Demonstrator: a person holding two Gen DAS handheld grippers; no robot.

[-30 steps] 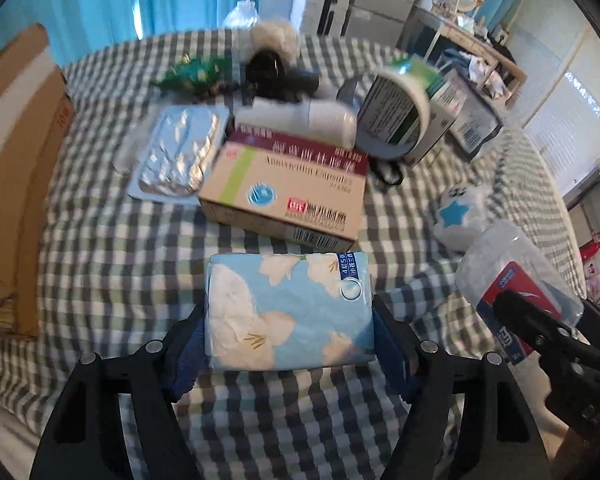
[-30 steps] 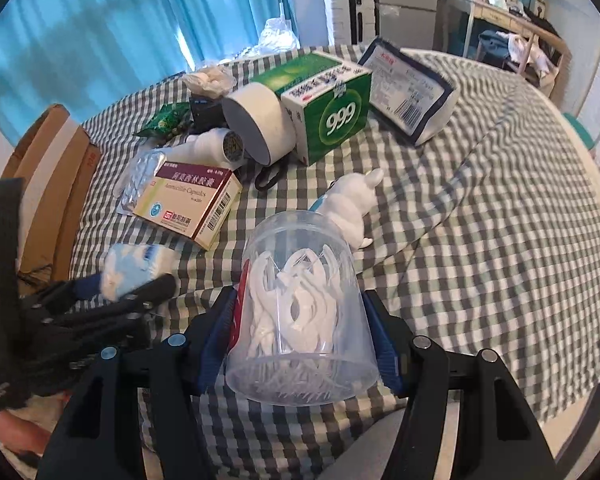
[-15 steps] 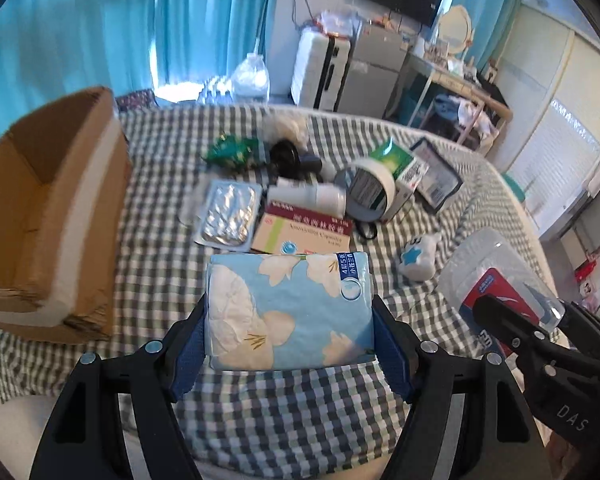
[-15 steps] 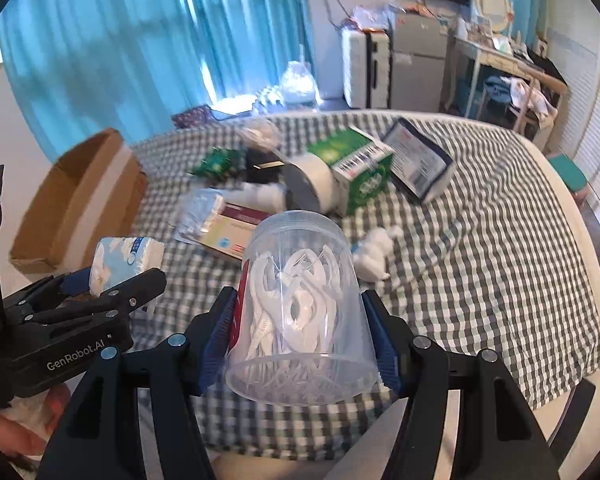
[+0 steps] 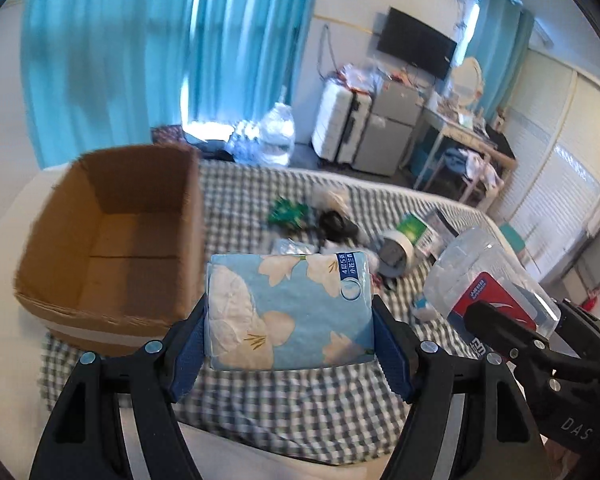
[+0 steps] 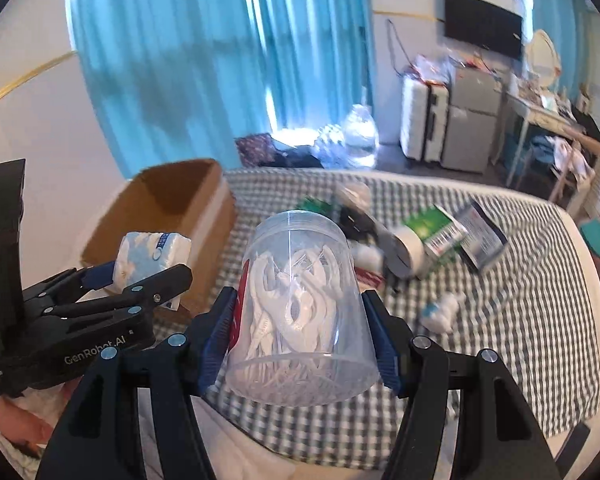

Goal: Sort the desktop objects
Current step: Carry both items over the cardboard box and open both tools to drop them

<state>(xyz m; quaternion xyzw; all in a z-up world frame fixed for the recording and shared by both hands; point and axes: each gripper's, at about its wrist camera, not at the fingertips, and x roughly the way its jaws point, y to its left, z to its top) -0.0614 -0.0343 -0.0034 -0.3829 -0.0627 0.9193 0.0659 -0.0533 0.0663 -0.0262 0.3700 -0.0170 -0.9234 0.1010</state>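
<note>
Both tongs have risen; floss-pick jar [image 6: 300,304] gripped, cardboard box [image 5: 112,236] holds nothing.

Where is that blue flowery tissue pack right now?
The tissue pack is clamped in the left gripper, held above the checked tablecloth just right of the open cardboard box.

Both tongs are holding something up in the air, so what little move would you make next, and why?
Probably carry the left tongs leftward over the open cardboard box. They are clamped on the blue flowered tissue pack, lifted off the checked tablecloth, and the box beside it looks empty. The right tongs, gripping the clear floss-pick jar, could follow.
</note>
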